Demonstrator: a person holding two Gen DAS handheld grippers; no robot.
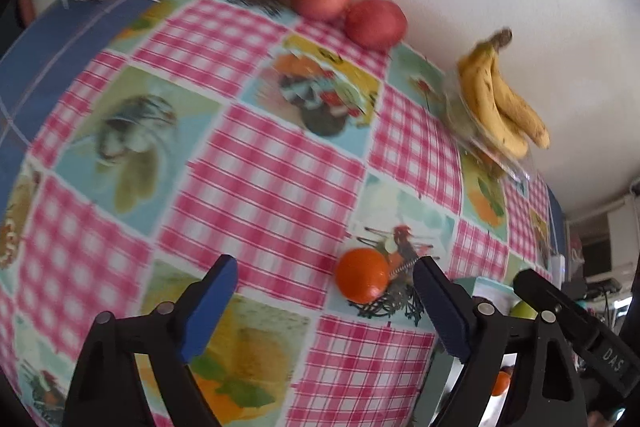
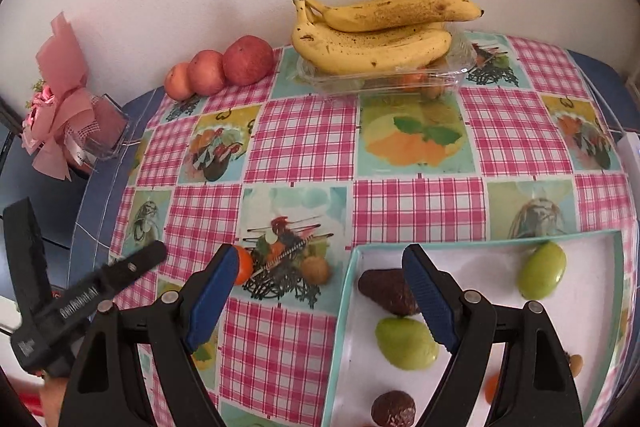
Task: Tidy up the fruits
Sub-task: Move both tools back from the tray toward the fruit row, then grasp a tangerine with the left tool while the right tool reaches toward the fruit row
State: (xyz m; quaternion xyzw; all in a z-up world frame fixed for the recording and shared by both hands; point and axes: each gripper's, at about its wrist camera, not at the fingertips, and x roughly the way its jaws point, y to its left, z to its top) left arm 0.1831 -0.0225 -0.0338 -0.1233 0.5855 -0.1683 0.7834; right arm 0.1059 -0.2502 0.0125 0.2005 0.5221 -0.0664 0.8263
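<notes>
Both tools gape — tangerine [image 1: 362, 281] between left's fingers.

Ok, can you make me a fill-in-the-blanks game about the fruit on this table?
1. The bananas lie on top of a clear plastic ____.
2. The number of red apples lined up along the wall is ____.
3. The small orange sits on the tablecloth, outside the white ____.
4. Both grippers' blue-padded jaws are ____ and hold nothing.

Missing words: container; three; box; open
</notes>
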